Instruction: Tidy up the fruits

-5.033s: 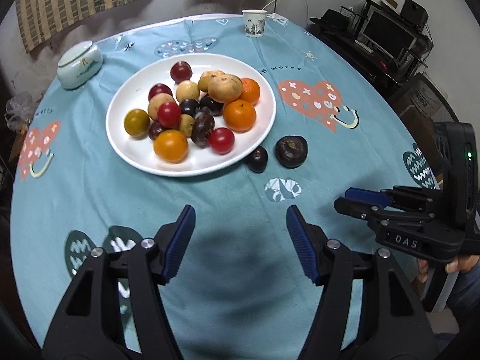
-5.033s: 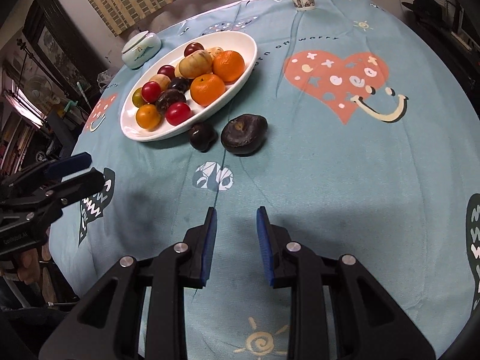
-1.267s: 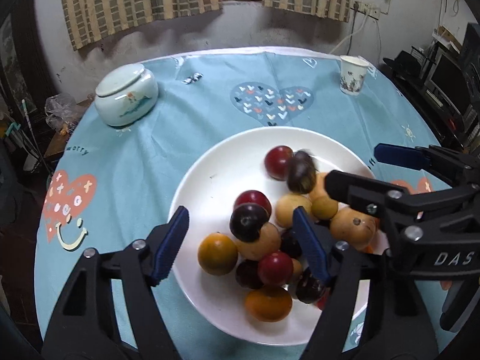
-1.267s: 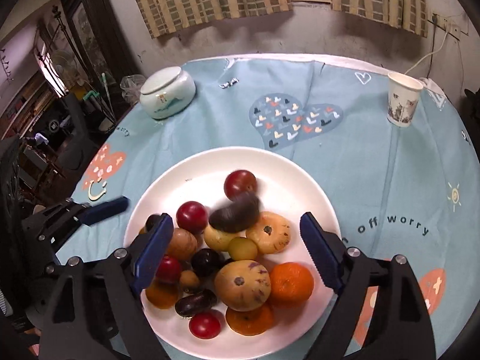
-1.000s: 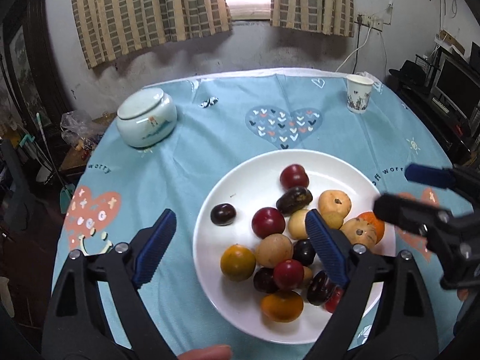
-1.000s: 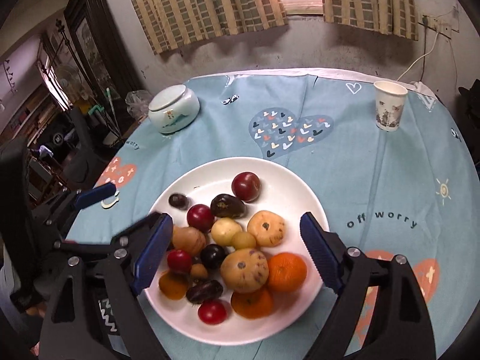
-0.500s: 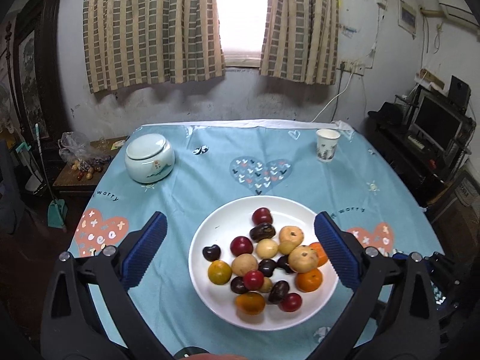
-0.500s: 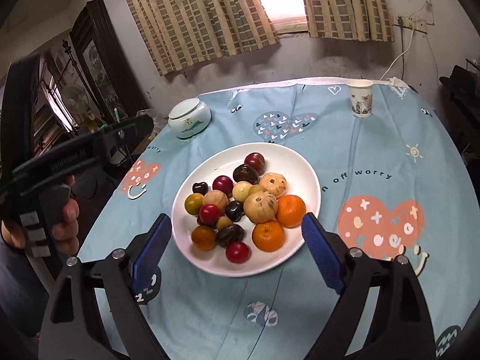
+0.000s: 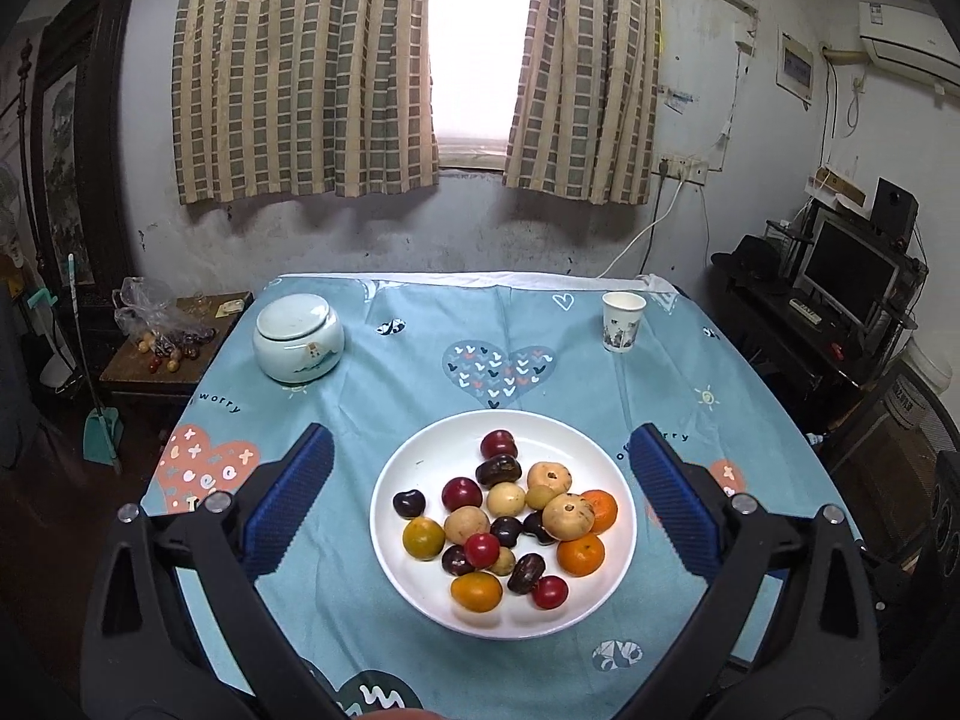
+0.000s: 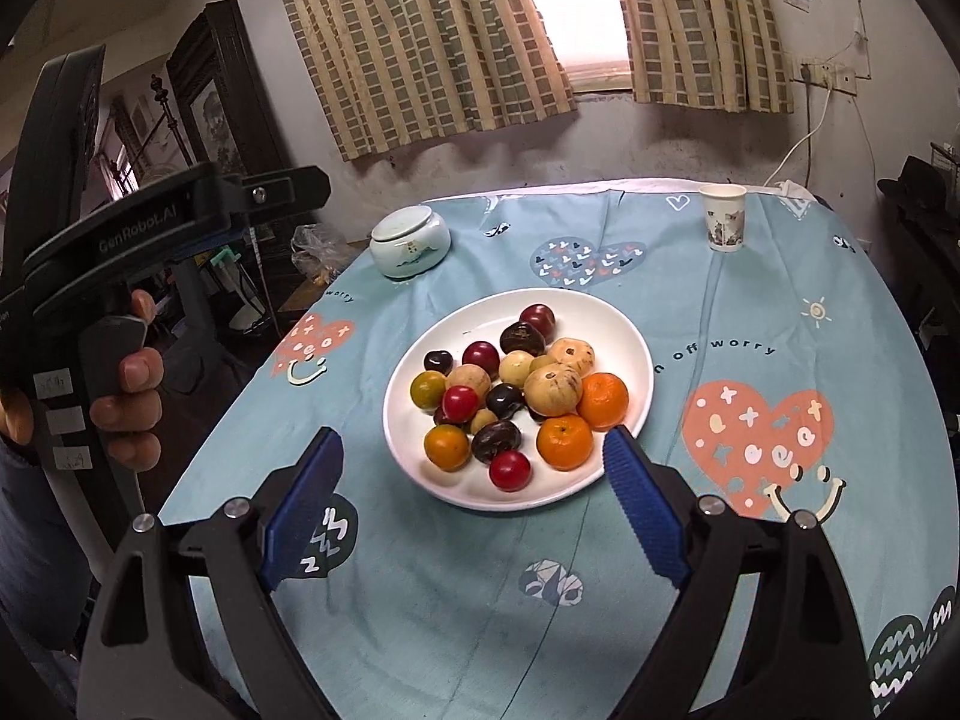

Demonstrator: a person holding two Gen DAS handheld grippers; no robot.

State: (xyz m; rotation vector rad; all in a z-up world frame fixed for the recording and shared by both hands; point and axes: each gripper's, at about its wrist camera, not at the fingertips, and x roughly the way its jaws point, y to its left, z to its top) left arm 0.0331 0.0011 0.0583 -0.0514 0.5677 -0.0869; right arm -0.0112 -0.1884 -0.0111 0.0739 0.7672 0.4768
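On the white plate [image 9: 384, 516] every fruit now sits; the left gripper [image 9: 483, 507] and right gripper [image 10: 474, 507], both wide and empty, have pulled back, so sorting looks finished.

My view: bright window [image 9: 477, 48] between checked curtains [image 9: 303, 69], stained grey wall [image 9: 384, 240] below. Dark side table [image 9: 171, 348] off table's left edge, monitor [image 9: 849, 282] on dark desk [image 9: 792, 330] off right edge.

One plate [image 9: 618, 480], one jar [image 9: 298, 338], one cup [image 9: 622, 321]
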